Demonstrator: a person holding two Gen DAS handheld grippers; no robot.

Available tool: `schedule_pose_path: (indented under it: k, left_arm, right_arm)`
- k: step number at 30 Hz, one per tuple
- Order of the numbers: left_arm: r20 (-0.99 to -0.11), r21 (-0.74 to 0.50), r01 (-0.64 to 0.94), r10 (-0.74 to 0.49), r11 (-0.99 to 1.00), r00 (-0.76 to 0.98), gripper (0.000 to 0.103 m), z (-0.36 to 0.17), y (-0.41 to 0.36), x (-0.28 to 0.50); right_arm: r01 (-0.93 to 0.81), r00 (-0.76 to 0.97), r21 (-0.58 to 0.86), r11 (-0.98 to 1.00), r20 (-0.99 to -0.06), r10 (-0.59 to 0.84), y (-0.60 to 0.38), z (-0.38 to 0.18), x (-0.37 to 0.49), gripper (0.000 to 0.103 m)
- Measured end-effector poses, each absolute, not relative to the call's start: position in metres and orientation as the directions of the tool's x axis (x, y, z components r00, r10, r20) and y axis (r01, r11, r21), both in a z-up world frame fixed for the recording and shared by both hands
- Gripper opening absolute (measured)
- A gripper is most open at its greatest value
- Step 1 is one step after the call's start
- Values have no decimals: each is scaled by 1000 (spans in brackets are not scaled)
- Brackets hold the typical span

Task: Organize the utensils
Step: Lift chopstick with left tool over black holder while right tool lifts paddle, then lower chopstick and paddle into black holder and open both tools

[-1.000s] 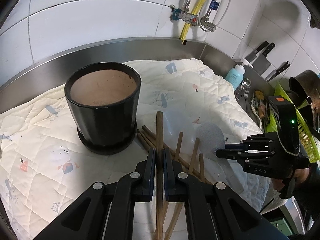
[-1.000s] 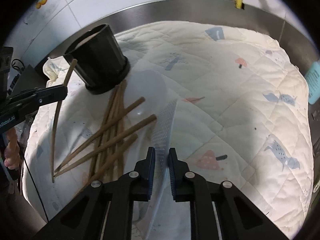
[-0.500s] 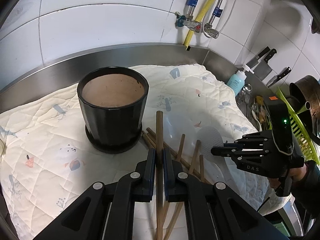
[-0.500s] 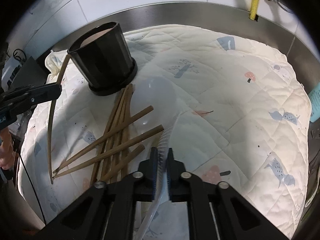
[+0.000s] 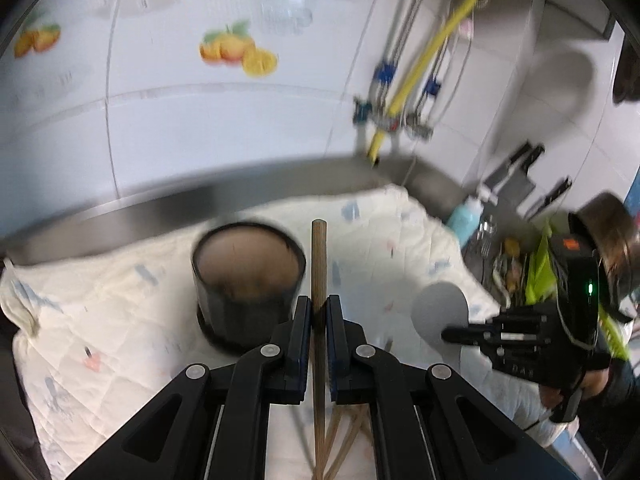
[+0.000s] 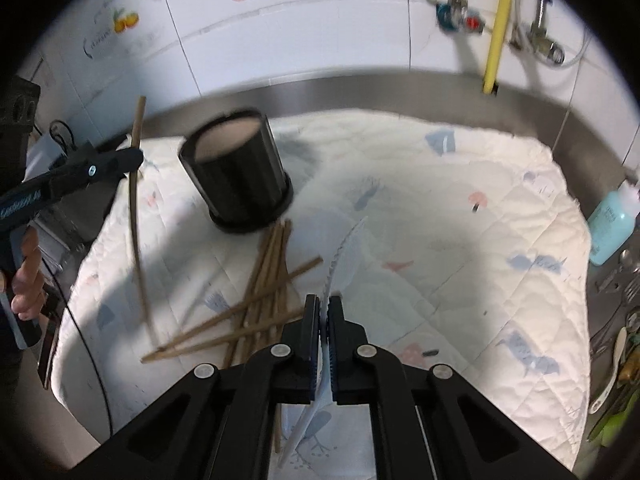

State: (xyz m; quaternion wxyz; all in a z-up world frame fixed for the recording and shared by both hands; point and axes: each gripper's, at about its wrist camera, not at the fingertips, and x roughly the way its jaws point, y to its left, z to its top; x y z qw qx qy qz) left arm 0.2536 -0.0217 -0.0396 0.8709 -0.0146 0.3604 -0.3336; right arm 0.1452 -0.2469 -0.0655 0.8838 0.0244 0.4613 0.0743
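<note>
The left gripper (image 5: pixel 319 314) is clenched on one wooden chopstick (image 5: pixel 319 280), lifted just right of the black holder (image 5: pixel 248 276). The right gripper (image 6: pixel 325 322) pinches a translucent plastic spoon (image 6: pixel 346 250) (thin, slippery), which could twist loose above the loose chopsticks (image 6: pixel 260 300) on the quilted cloth (image 6: pixel 460 240).

No lettering reads clearly: pale marks on the right gripper (image 5: pixel 448 334) body, seen right of the left jaws, are blurred; printing on the wall tiles (image 6: pixel 120 28) far beyond the right jaws, and on the blue bottle (image 6: pixel 610 224) to their right, is illegible.
</note>
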Motion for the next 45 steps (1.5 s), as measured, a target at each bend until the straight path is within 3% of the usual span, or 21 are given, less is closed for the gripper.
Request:
schedule_pose_path:
  k: [12,21,31,45]
  left_arm:
    - [-435,-251,538,-590,805,680,7,62,0,303]
    - [-381,-227,515,-562,827,734,7,88,11,329]
    - [-389,-217,515,-558,829,733,7,79,15,342]
    - [-547,-214,472,-505,855,667,7,-10,6,368]
  right_arm:
    - [-117,694,129,985,-698,174,-238,-12,170,6]
    - [-153,744,117,981,-640,192,-224,15,196,6]
    - [-174,794,104,979,-574,202,-201,34,232,6]
    - [-171,766,97,980,-612,194,-177,-14,275,6]
